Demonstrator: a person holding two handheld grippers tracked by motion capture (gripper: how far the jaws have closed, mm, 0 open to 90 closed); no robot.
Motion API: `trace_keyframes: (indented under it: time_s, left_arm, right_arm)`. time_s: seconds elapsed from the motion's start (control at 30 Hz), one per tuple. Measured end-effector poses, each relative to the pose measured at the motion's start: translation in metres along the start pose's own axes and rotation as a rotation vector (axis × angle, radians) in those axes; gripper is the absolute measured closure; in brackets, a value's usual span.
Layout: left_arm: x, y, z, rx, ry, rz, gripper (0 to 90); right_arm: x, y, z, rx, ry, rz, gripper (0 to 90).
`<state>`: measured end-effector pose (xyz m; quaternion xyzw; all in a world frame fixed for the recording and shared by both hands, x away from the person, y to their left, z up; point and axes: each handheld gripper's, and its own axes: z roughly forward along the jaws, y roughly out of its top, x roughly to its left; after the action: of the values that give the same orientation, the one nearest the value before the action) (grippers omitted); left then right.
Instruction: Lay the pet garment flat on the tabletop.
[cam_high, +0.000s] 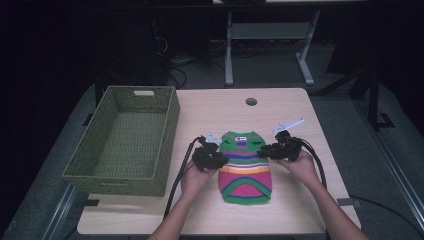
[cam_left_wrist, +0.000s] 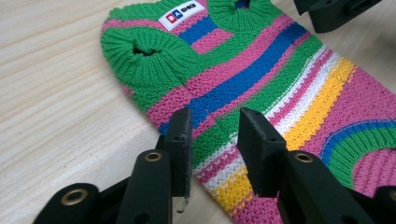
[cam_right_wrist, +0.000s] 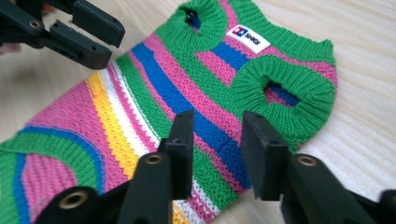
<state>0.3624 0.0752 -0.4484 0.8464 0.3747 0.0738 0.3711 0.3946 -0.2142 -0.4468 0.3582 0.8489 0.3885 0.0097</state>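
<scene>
Over the bench (cam_high: 300, 200), high view: striped knit pet sweater (cam_high: 245, 170) lies flat at centre, green woven basket (cam_high: 165, 120) to its left at the bench edge. My left tongs (cam_high: 216, 159) sit at the sweater's left side, my right tongs (cam_high: 271, 150) at its right side. Left gripper view: left tongs (cam_left_wrist: 215, 140) are apart, jaws straddling the sweater's edge (cam_left_wrist: 261, 84) just below a green sleeve hole; white label near the collar. Right gripper view: right tongs (cam_right_wrist: 215, 144) are apart over the sweater's other edge (cam_right_wrist: 187, 88); left tongs (cam_right_wrist: 79, 32) at upper left.
</scene>
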Motion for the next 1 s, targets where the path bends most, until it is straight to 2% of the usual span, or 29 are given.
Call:
trace_keyframes:
  time_s: [0.07,0.3,0.33,0.37,0.6,0.73,1.0]
  left_arm:
    - [0.001,0.0,-0.002,0.002,0.003,0.002,62.4]
    - [0.003,-0.001,-0.009,-0.009,0.003,0.0,53.9]
    - [0.003,-0.001,-0.01,-0.009,0.006,0.002,53.9]
    - [0.003,-0.001,-0.011,-0.012,0.008,0.002,49.6]
    - [0.003,-0.002,-0.016,-0.024,0.003,0.003,43.5]
    - [0.006,-0.003,-0.019,-0.03,0.003,-0.002,41.4]
    - [0.01,-0.008,-0.022,-0.038,-0.001,-0.011,36.8]
  right_arm:
    - [-0.002,-0.001,-0.003,-0.013,0.018,0.015,60.2]
    - [-0.003,-0.003,-0.012,-0.044,0.038,0.017,45.3]
    - [-0.003,-0.003,-0.012,-0.044,0.038,0.017,45.3]
    - [-0.002,-0.003,-0.014,-0.049,0.041,0.021,42.2]
    - [-0.003,-0.004,-0.018,-0.048,0.045,0.023,37.9]
    - [-0.001,-0.006,-0.021,-0.044,0.03,0.007,35.8]
    - [-0.006,-0.016,-0.031,-0.057,0.032,0.024,32.6]
